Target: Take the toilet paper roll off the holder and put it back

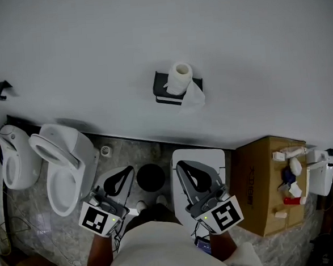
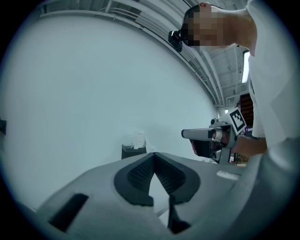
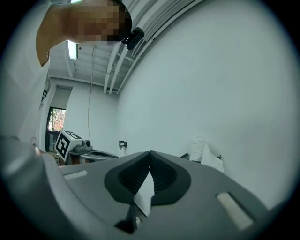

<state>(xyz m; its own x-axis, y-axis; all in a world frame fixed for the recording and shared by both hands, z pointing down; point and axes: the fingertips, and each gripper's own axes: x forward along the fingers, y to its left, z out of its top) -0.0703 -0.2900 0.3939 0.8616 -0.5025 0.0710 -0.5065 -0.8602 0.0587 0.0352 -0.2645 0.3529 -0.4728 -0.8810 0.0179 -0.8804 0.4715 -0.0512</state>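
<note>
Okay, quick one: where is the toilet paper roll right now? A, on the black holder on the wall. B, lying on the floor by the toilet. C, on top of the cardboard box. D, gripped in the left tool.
A: the toilet paper roll sits on the black holder on the wall, while the left tool and the right tool are both shut, empty and well short of it.

The toilet paper roll [image 1: 180, 74] sits on the holder [image 1: 165, 94], which is fixed to the wall [image 1: 92, 44] at twelve o'clock from the person. The toilet [image 1: 63, 165] stands at ten o'clock and the cardboard box [image 1: 256, 191] at two o'clock, with small items [image 1: 292, 177] on its top. The left gripper [image 1: 123, 171] and right gripper [image 1: 182, 166] are side by side between them.
</note>
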